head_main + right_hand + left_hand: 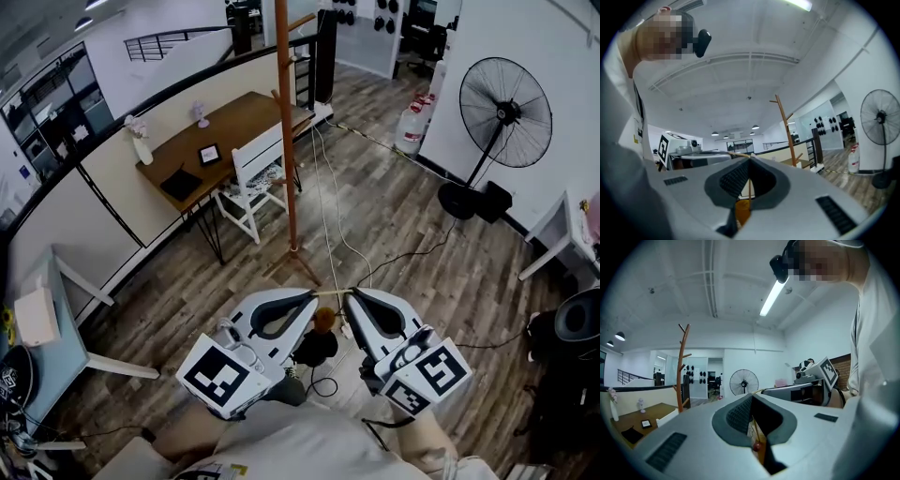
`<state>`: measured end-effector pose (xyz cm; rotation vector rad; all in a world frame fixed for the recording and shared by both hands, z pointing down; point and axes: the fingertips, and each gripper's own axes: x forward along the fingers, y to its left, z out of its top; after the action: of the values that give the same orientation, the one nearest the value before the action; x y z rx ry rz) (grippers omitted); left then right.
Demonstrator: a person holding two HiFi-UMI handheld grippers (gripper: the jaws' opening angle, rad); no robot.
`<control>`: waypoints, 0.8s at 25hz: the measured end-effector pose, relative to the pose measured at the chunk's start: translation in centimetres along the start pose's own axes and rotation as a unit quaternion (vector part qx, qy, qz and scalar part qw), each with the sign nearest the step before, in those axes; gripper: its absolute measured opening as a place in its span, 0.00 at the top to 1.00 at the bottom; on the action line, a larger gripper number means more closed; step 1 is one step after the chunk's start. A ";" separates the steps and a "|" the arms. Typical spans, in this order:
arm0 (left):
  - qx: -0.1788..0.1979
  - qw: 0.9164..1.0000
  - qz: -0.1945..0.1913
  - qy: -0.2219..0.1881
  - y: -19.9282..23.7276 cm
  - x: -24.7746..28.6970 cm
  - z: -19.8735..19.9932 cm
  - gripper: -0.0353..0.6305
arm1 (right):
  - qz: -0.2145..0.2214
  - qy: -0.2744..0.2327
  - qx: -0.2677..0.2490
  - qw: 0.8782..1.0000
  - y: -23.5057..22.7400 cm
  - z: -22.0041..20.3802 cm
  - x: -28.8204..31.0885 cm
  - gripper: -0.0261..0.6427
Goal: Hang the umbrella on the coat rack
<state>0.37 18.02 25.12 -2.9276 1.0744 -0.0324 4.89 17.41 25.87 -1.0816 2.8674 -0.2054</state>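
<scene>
1. Head view: the left gripper [314,294] and the right gripper [349,294] sit side by side low in the frame. Their tips are turned toward each other and come close together.
2. A thin tan cord [331,292] runs from one tip to the other. The left gripper view shows that gripper's jaws pressed together on this cord [754,430]. The right gripper view shows its jaws likewise closed on it [749,193].
3. The umbrella [317,349] hangs just below the tips, between the two grippers. It has a round brown handle knob [323,319] on top and a dark folded body beneath. The cord looks to be its wrist loop, though the join is too small to tell.
4. The coat rack [287,141] stands ahead of the grippers and apart from them. It is a tall wooden pole with short branch pegs near the top, seen in the left gripper view [682,366] and the right gripper view [786,131].
5. Pale cables [328,206] trail over the plank floor ahead of the tips, passing just right of the rack's foot.
6. Ahead and to the left, beside the rack, a white chair [253,183] is drawn up to a wooden desk [225,131].
7. Ahead and to the right, well apart from both grippers, a black standing fan [504,112] stands near the wall. Water bottles [412,127] stand on the floor to its left.
</scene>
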 end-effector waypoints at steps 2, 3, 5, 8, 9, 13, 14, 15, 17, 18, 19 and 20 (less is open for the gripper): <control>-0.003 1.000 -0.005 0.003 2.8 1.2 -0.2 0.95 | -0.004 0.003 0.003 1.000 -1.6 0.2 2.6 0.96; -0.004 1.000 -0.008 0.004 4.2 1.8 -0.2 0.95 | -0.006 0.003 0.003 1.000 -2.4 0.3 4.0 0.96; -0.004 1.000 -0.012 0.004 7.1 3.0 -0.2 0.95 | -0.008 0.004 0.001 1.000 -3.9 0.7 6.7 0.96; -0.005 1.000 -0.018 -0.003 11.1 4.4 0.0 0.95 | -0.013 0.005 -0.006 1.000 -5.8 1.2 10.4 0.96; -0.006 1.000 -0.020 -0.005 12.3 4.8 0.1 0.95 | -0.015 0.003 -0.008 1.000 -6.4 1.4 11.5 0.96; 0.006 1.000 -0.025 -0.010 16.6 6.2 0.3 0.95 | -0.028 -0.007 -0.015 0.999 -8.6 1.9 15.7 0.96; 0.008 1.000 -0.025 -0.013 17.5 6.6 0.3 0.95 | -0.031 -0.007 -0.016 0.999 -9.0 2.0 16.6 0.96; 0.009 1.000 -0.025 -0.014 18.3 6.9 0.3 0.95 | -0.033 -0.008 -0.016 0.999 -9.5 2.0 17.4 0.96; 0.010 1.000 -0.022 -0.017 19.9 7.4 0.2 0.95 | -0.036 -0.008 -0.015 0.999 -10.2 1.9 18.9 0.96; 0.010 1.000 -0.020 -0.018 20.7 7.7 0.2 0.95 | -0.036 -0.008 -0.013 0.999 -10.6 1.9 19.5 0.96; 0.007 1.000 -0.019 -0.019 21.3 7.9 0.2 0.95 | -0.035 -0.007 -0.011 0.999 -10.9 1.9 20.1 0.96; 0.003 1.000 -0.017 -0.020 22.0 8.2 0.2 0.95 | -0.035 -0.006 -0.010 0.999 -11.3 1.8 20.7 0.96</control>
<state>-7.57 -4.04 24.43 -2.9276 1.0174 0.0235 -3.09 -4.86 25.36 -1.1822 2.8296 -0.1738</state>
